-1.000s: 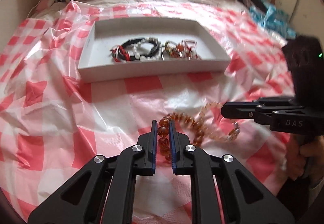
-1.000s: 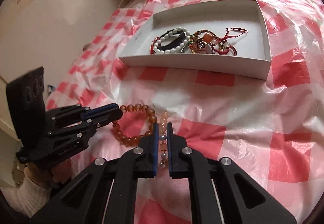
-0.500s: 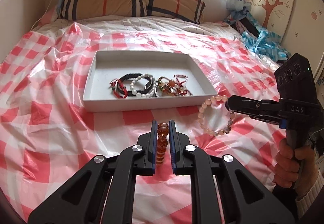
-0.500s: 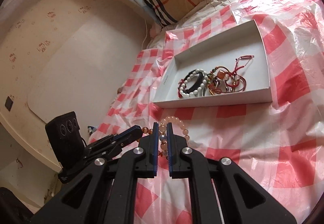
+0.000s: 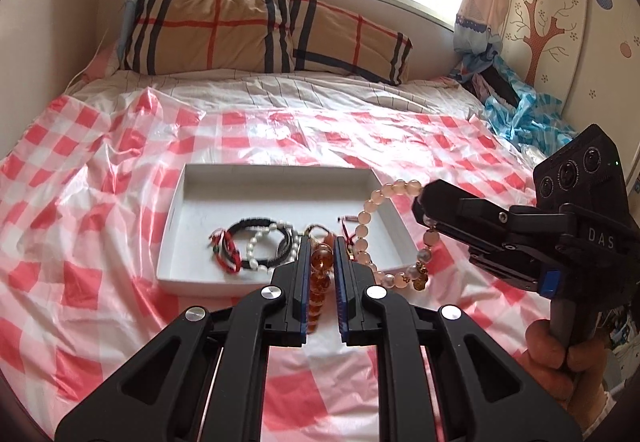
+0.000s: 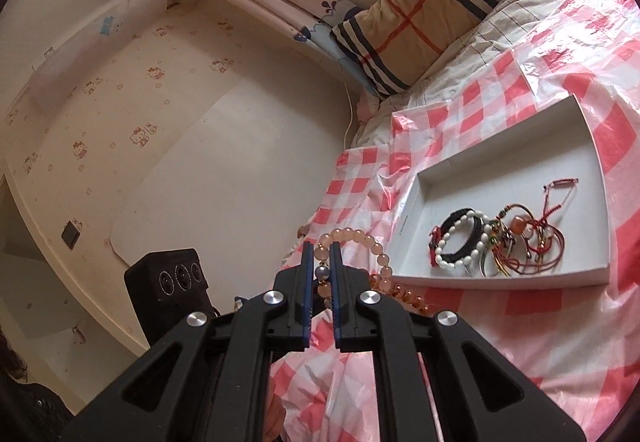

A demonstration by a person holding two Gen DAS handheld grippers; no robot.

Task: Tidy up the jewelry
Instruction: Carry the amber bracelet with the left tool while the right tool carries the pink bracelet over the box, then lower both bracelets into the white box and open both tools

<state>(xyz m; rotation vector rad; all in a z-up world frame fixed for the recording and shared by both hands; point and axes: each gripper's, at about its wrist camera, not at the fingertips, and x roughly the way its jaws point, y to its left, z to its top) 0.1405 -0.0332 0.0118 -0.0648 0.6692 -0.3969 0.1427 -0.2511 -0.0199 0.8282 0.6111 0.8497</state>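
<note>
In the left wrist view my left gripper [image 5: 322, 246] is shut on an amber bead bracelet [image 5: 319, 284], which hangs between its blue pads just in front of the white tray [image 5: 276, 198]. To the right, my right gripper [image 5: 425, 202] is shut on a pale pink bead bracelet [image 5: 362, 230], whose loop dangles over the tray's right front corner. The right wrist view shows the same grip: right gripper [image 6: 321, 254] shut on the pink bracelet [image 6: 352, 233], with the amber bracelet [image 6: 408, 296] beside it. Black, white-bead and red-cord bracelets [image 6: 460, 238] lie in the tray [image 6: 500, 178].
A crinkled red-and-white checked plastic sheet [image 5: 80, 202] covers the bed. A plaid pillow [image 5: 260, 30] lies under the window at the back. Blue checked plastic [image 5: 520, 114] is heaped at the back right. A person's hand [image 5: 560, 354] grips the right tool; a wall [image 6: 200, 162] borders the bed's left.
Both grippers have risen off the sheet, each lifting its bracelet clear, and have tilted upward. They now hang nearer the tray's front edge, with the pink loop over its right corner.
</note>
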